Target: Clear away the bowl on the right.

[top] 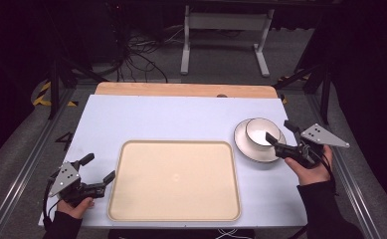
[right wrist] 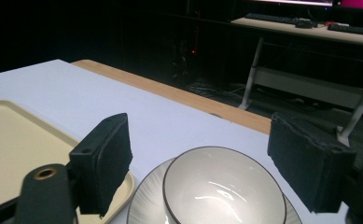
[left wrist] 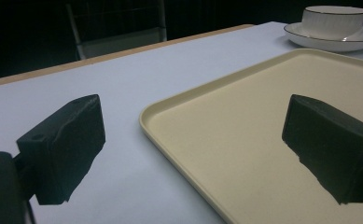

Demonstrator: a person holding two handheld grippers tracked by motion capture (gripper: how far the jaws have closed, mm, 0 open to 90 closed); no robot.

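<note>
Both jaws of the right gripper stand spread astride the white bowl on its saucer; probably best to centre over the rim before closing, while the left gripper waits spread beside the tray.

One cream tray lies on the worktop. One white bowl sits on one saucer (both dark-rimmed). Two tools are counted: left tool and right tool.

Dim, dark surroundings; overhead light brightens the table; glare glints inside the bowl; soft focus.
</note>
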